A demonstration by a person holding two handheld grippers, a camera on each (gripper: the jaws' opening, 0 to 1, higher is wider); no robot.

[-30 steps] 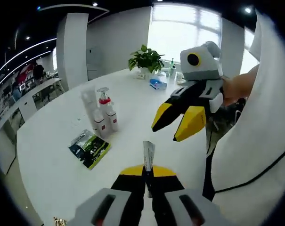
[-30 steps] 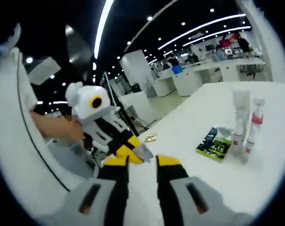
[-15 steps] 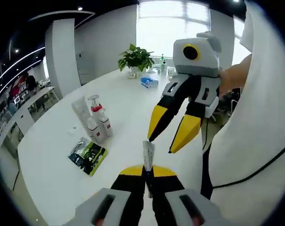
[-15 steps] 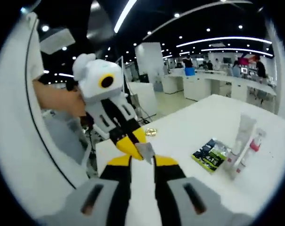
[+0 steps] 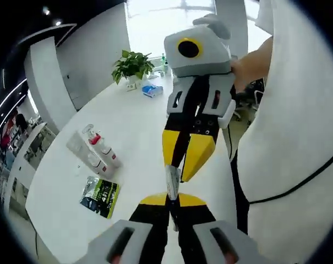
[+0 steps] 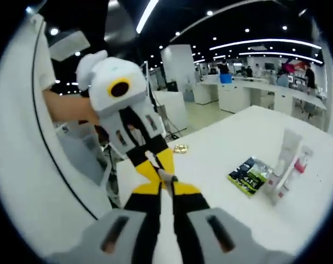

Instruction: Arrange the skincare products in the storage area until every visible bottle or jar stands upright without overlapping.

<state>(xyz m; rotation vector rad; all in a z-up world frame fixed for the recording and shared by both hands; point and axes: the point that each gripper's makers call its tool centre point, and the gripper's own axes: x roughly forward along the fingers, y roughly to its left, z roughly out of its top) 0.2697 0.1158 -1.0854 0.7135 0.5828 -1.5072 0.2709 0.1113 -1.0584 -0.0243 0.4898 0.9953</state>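
Left gripper view: both grippers' fingers (image 5: 201, 155) clamped on one thin sachet (image 5: 172, 181).

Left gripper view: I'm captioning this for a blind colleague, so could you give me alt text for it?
The left gripper, shut on a small silvery sachet, meets the right gripper, whose yellow tips flank the sachet. Behind, on a white table, tubes and a pump bottle stand beside a flat green packet.
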